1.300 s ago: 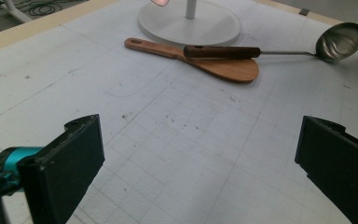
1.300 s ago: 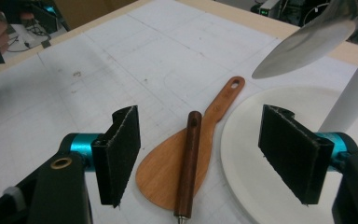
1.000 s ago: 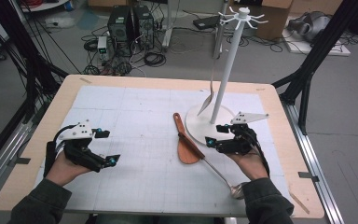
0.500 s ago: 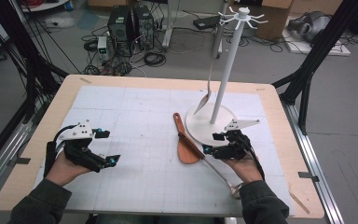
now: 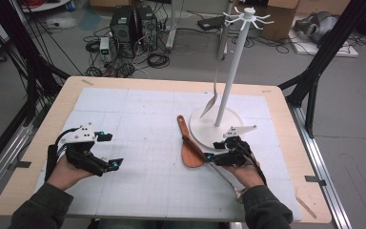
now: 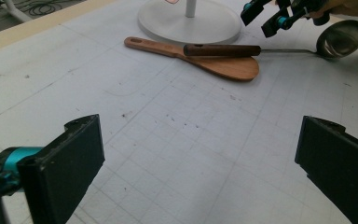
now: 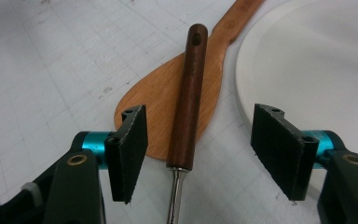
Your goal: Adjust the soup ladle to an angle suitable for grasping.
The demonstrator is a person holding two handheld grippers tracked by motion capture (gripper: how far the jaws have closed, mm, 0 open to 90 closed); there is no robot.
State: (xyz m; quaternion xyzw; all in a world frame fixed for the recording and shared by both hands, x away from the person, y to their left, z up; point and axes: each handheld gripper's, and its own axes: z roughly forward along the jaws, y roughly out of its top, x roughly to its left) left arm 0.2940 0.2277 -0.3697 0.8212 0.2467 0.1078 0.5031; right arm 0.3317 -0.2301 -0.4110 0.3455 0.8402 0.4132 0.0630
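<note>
A ladle with a dark wooden handle and a thin steel shaft lies across the blade of a wooden spatula on the white gridded mat. My right gripper is open and straddles the lower end of that handle, with a jaw on either side and neither touching it. In the high view the right gripper sits beside the spatula, just in front of the white stand's base. My left gripper rests open at the left of the mat, holding nothing. The left gripper looks towards the ladle's bowl.
A tall white hook stand rises from its round base at the right of the centre. A metal spoon hangs from one of its hooks. The mat covers most of the wooden table. Cables and equipment lie on the floor beyond.
My right gripper has moved left and towards the person, coming down over the ladle's handle with its jaws open. The left gripper has stayed put.
</note>
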